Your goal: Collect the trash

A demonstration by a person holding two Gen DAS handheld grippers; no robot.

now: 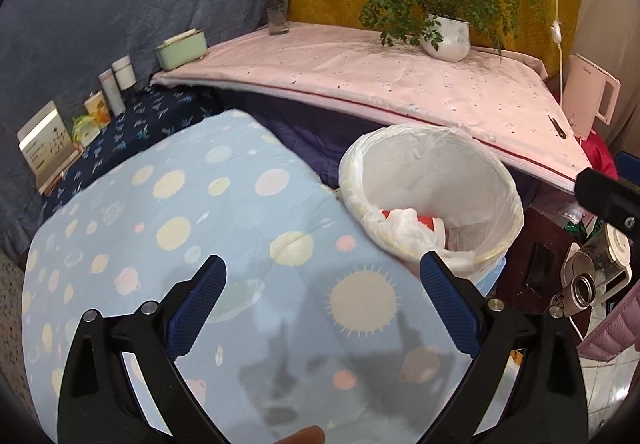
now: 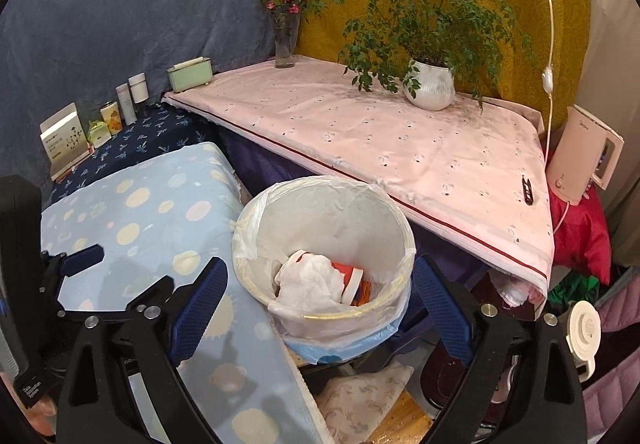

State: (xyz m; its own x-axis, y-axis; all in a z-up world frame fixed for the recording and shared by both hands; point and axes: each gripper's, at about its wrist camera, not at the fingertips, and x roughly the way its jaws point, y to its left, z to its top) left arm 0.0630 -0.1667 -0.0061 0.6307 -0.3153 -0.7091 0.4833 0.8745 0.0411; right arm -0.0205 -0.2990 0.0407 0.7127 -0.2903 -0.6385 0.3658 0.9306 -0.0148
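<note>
A white bin [image 2: 324, 244] lined with a clear bag stands beside the light-blue table [image 2: 160, 211]. Inside it lie a crumpled white tissue [image 2: 308, 284] and a red-and-white cup [image 2: 352, 280]. The bin also shows in the left wrist view [image 1: 432, 195] with the tissue [image 1: 408, 232] in it. My right gripper [image 2: 316, 308] is open and empty, its fingers either side of the bin's near rim, above it. My left gripper [image 1: 324, 296] is open and empty over the blue tablecloth [image 1: 200, 228], left of the bin. Its fingers also show at the left in the right wrist view [image 2: 80, 256].
A pink-covered table [image 2: 400, 155] behind the bin holds a potted plant [image 2: 430, 87], a flower vase [image 2: 285, 39] and a green box [image 2: 190, 77]. Small boxes and bottles [image 2: 100, 119] line the dark-blue shelf at left. A pink kettle [image 2: 584, 159] stands at right, clutter below it.
</note>
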